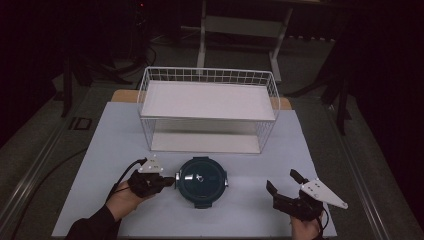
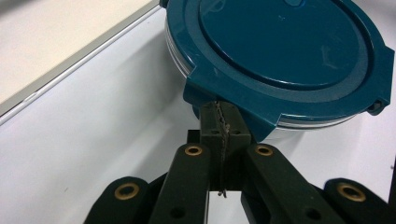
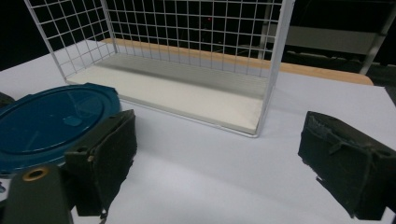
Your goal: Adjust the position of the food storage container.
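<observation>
The blue-lidded container (image 1: 202, 181) sits near-centre on the white tabletop (image 1: 100, 165), left gripper (image 1: 167, 181) closed at its latch, right gripper (image 1: 282, 184) spread apart, a wire shelf (image 1: 207, 82) beyond, and a dark room around.

Glossy plastic lid, white wire rack, matt table cover.

The round container (image 1: 202, 181) has a dark teal plastic lid (image 2: 285, 51), smooth and glossy enough to catch light, with fine scuffs; under the lid's rim a clear or silvery band shows, its material hard to tell. Behind the container stands a wire rack (image 1: 207, 107) of thin white-coated metal mesh, with flat, matt white shelf boards (image 3: 187, 95). Beneath the container the table cover (image 1: 250, 210) looks smooth, matt and pale; behind the rack a wooden table edge (image 3: 322, 73) shows. Left of the container, the left gripper (image 2: 220, 122) is matt black plastic with brass-coloured rivets, its pads rough and worn; right of the container, the right gripper (image 3: 215, 158) has frayed, rubbery black pads.
</observation>
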The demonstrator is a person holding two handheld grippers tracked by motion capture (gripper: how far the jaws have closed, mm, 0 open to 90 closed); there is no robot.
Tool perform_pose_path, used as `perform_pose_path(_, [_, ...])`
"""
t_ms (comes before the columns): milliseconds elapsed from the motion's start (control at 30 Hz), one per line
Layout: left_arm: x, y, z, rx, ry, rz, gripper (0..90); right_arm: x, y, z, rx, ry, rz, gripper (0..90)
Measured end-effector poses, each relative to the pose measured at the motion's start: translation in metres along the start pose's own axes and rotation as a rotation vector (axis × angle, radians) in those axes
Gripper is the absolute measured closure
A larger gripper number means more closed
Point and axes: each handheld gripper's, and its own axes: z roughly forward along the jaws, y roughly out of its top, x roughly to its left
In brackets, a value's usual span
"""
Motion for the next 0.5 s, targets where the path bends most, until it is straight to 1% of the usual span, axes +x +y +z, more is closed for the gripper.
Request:
perform_pose_path(33, [0.0,0.0,0.0,0.0,0.0,0.0,89.8,0.0,0.0,0.0,0.0,0.0,0.0,11.3])
perform_pose_path(100, [-0.002,0.005,0.006,-0.002,-0.006,0.008,89.8,0.001,0.0,0.001,0.005,0.002,-0.003,11.3])
perform_pose_path(233, [-0.004,0.009,0.01,-0.001,-0.01,0.009,89.8,0.0,0.0,0.0,0.001,0.001,-0.003,11.3])
perform_pose_path(267, [-0.005,0.012,0.014,0.001,-0.011,0.015,89.7,0.0,0.0,0.001,0.004,-0.001,-0.004,11.2])
perform_pose_path(500, [-0.01,0.017,0.02,0.0,-0.027,0.02,89.7,0.001,0.0,0.0,0.0,-0.002,-0.006,11.3])
